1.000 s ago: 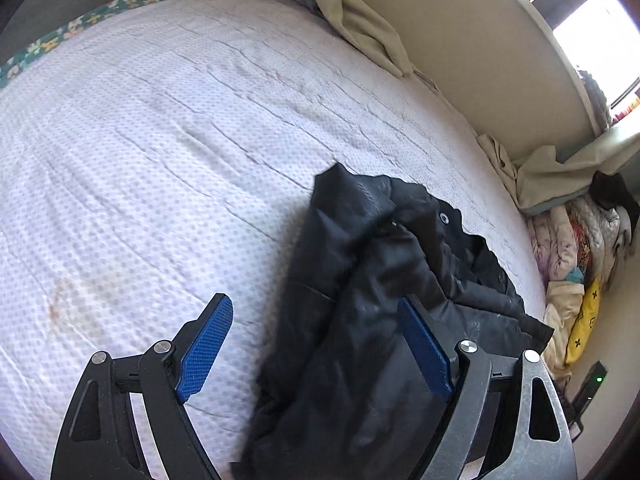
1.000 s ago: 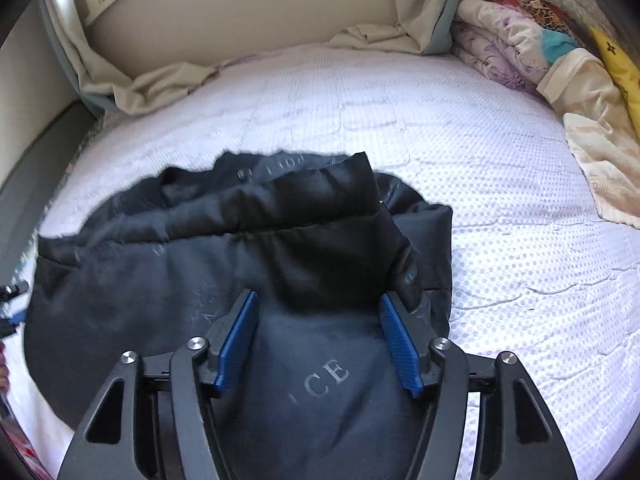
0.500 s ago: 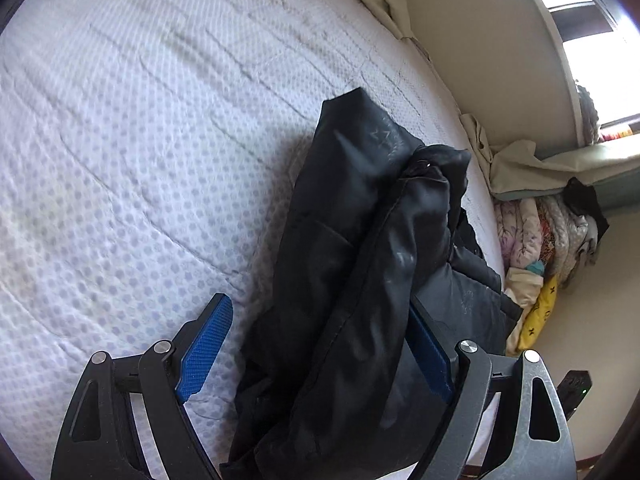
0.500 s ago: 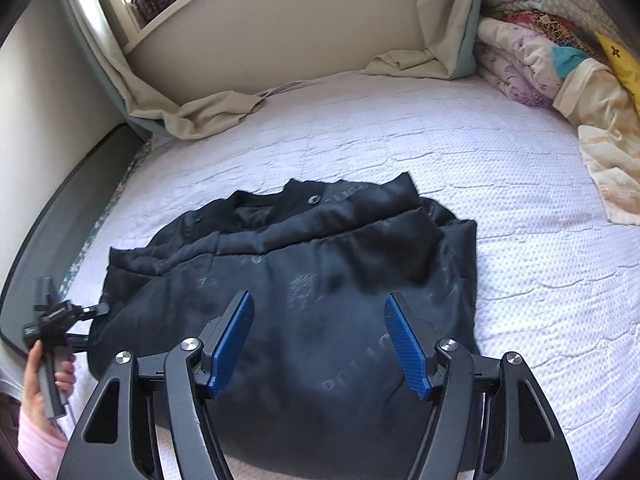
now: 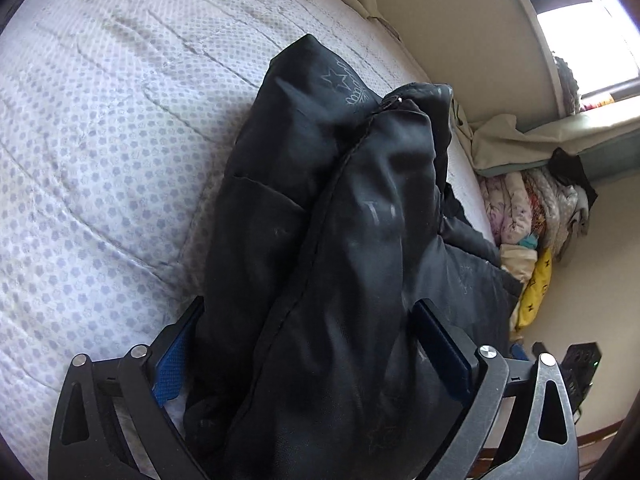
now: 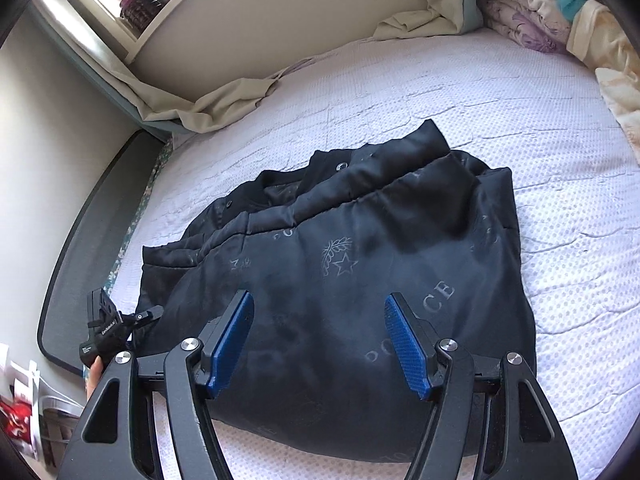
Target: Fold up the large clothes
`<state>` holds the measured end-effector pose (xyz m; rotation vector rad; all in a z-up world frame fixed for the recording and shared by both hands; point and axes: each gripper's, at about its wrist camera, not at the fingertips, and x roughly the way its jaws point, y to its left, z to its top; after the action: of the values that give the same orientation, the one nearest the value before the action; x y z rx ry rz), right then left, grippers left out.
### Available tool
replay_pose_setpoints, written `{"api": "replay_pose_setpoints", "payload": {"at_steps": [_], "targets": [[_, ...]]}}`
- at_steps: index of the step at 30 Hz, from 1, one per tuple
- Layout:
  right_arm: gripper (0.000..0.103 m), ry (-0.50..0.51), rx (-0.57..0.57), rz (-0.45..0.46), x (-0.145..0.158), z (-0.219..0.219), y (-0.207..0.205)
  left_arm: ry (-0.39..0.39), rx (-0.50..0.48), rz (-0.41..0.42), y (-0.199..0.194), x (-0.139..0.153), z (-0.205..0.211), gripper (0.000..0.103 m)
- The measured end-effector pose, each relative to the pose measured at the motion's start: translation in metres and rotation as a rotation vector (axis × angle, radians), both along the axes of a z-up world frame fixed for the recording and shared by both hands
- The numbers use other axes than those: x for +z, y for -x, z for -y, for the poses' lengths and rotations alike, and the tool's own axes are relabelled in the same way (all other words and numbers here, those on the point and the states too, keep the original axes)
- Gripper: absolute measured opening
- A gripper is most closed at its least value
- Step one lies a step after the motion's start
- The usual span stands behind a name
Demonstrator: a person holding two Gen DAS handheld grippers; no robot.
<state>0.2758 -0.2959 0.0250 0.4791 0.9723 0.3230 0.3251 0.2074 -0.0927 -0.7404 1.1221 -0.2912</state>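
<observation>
A black jacket [image 6: 340, 280] lies on the bed [image 6: 500, 112]. The left gripper [image 5: 316, 360] has jaws around a thick bunched edge (grip unclear). The right gripper [image 6: 320, 336] hovers above, jaws wide, holding nothing.

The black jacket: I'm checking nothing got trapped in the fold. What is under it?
Around the black jacket, only the white quilted bed cover shows, running under its edges. Anything directly beneath or inside the folded layers is hidden by the fabric.
</observation>
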Motion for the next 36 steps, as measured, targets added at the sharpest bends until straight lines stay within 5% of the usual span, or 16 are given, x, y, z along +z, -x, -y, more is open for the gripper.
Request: {"api": "replay_pose_setpoints", "payload": {"at_steps": [5,9,11,14,17,27,36], "targets": [[0.066,0.002,0.041,0.023,0.005,-0.015,0.002,0.138,0.040,-0.044,0.004,-0.010,-0.009,0.069],[0.066,0.045,0.092,0.054,0.008,-0.034,0.004,0.153,0.035,-0.029,0.004,-0.008,-0.005,0.055],[0.053,0.094,0.114,0.081,0.011,-0.044,0.006,0.148,0.028,-0.016,0.002,0.000,0.000,0.049],[0.026,0.189,0.169,0.131,0.014,-0.066,0.008,0.122,0.014,0.011,-0.002,0.014,0.013,0.046],[0.019,0.263,0.211,0.181,0.015,-0.087,0.010,0.128,0.011,0.026,-0.001,0.023,0.017,0.045],[0.019,0.377,0.278,0.188,-0.010,-0.127,-0.004,0.158,-0.010,0.052,0.005,0.036,0.011,0.042],[0.019,0.386,0.233,0.147,-0.024,-0.113,-0.019,0.188,-0.026,0.072,0.009,0.048,0.013,0.041]]}}
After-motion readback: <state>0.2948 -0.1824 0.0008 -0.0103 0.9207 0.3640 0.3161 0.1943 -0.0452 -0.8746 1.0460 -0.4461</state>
